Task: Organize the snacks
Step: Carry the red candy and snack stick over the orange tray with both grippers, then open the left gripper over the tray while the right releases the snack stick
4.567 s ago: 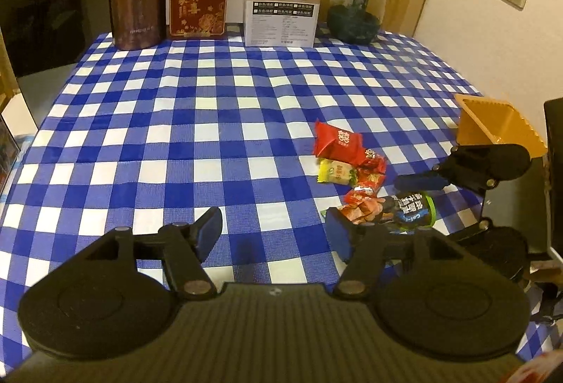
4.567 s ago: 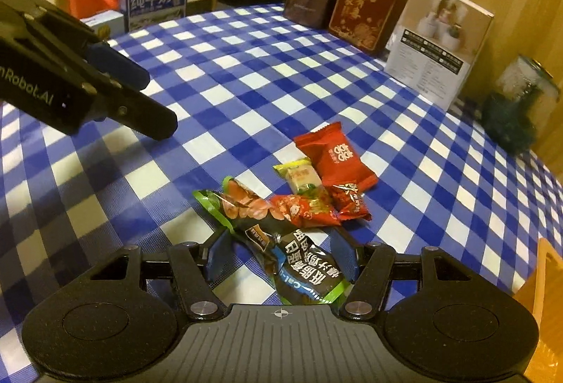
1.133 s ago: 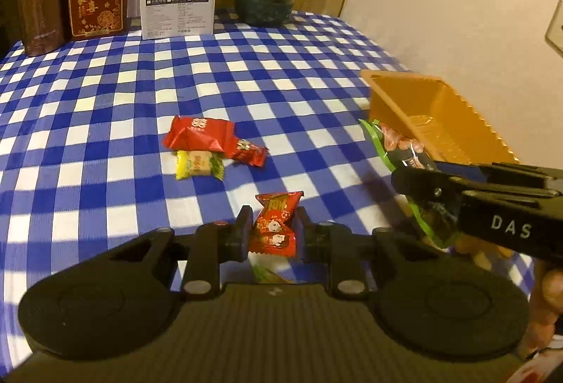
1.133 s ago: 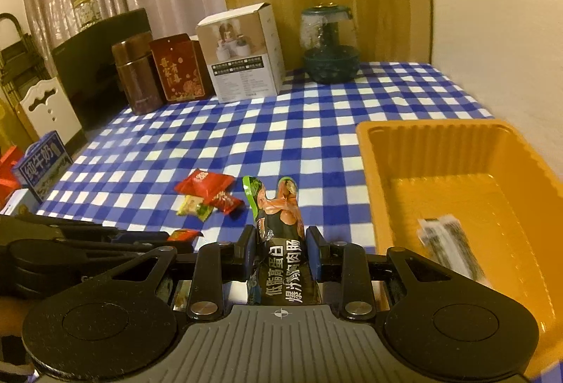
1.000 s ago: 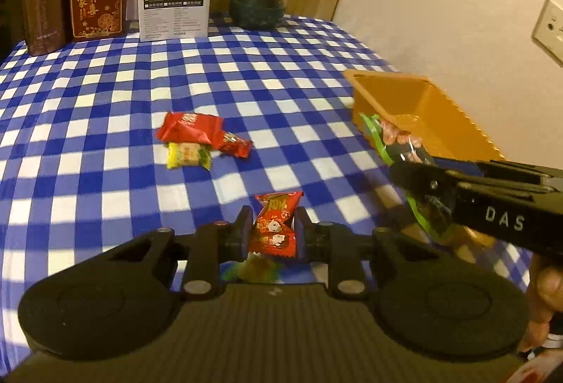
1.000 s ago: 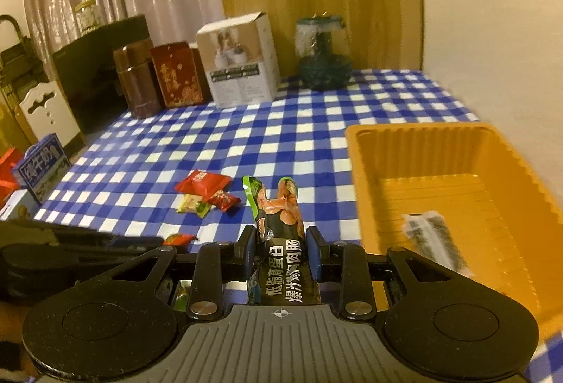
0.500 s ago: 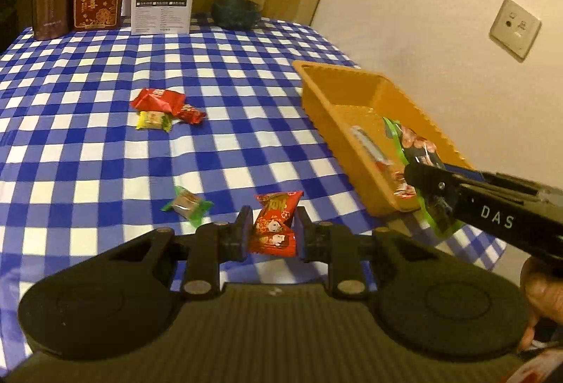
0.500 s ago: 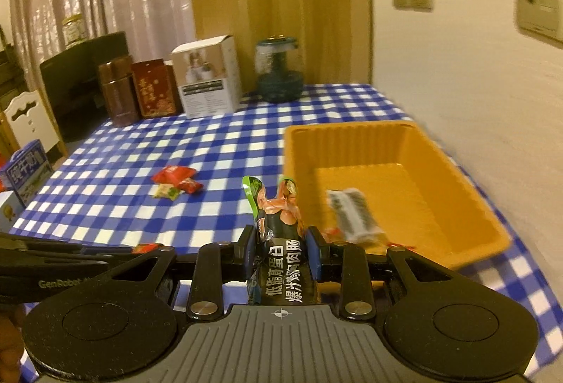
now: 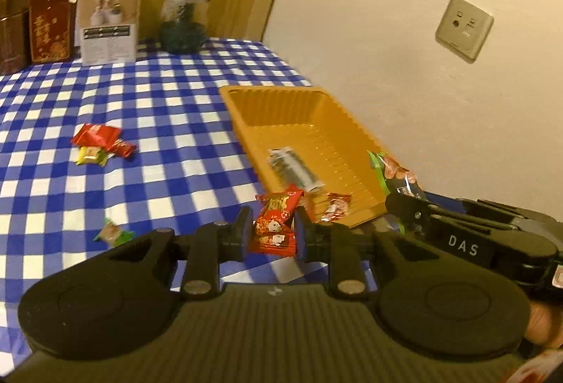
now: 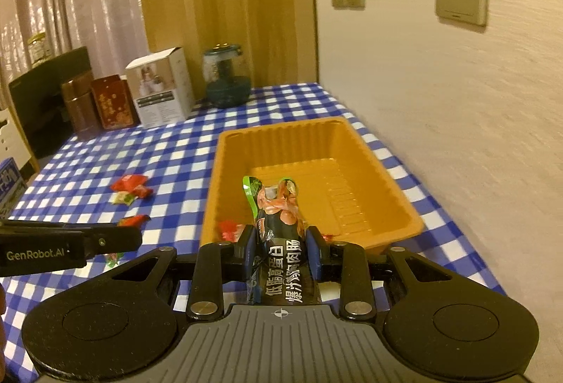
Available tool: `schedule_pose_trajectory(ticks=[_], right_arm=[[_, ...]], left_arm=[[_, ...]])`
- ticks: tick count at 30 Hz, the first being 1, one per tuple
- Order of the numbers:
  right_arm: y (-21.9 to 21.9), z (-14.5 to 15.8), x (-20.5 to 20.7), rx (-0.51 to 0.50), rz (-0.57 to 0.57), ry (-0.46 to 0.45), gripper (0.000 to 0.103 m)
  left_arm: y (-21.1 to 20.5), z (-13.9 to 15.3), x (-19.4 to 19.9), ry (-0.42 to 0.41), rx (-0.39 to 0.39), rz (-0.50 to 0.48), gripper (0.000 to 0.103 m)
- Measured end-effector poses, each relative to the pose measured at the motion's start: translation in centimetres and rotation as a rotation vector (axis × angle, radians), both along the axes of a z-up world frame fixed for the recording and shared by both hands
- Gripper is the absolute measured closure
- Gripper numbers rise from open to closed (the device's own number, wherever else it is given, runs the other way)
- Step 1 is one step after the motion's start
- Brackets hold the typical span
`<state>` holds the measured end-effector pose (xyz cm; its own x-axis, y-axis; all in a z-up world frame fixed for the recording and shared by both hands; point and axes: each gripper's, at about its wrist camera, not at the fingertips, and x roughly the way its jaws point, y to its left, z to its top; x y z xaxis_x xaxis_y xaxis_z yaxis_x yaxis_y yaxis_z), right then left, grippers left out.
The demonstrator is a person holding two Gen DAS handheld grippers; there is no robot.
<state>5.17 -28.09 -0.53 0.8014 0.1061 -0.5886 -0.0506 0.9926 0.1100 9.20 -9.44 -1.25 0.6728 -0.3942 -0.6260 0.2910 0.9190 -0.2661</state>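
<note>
— Red candy packet sits pinched in the left hand-held gripper, just short of the orange tray ahead.
— And the right hand-held gripper?
— Clamped on a green-and-black sausage pack, its tip over the tray's near end. More candies lie on the checked counter, far left.

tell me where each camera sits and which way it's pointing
Left wrist: on the left hand-held gripper, facing forward over the checked table toward the orange tray; its fingers clamp a red candy packet, and the right hand-held gripper enters at right.
Right wrist: on the right hand-held gripper, facing down the tray's length; its fingers clamp a sausage packet, and the left hand-held gripper enters at left.
Shared: tray, loose candies, white box, glass jar.
</note>
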Motion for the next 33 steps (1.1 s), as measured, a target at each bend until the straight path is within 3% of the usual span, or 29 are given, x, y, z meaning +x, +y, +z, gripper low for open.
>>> schedule_pose_trajectory(ticks=[12,33], right_arm=[[-3.4,1.6,1.9,-0.015,-0.018,-0.003,0.072],[-5.1,0.0,5.0,0.009,-0.042,0.034,0.072]], left_arm=[[-3.6,0.9,1.3,-0.016,0.002,-0.039,0.081],[-5.5,-0.5,5.6,0.007,-0.001,-0.063,0.081]])
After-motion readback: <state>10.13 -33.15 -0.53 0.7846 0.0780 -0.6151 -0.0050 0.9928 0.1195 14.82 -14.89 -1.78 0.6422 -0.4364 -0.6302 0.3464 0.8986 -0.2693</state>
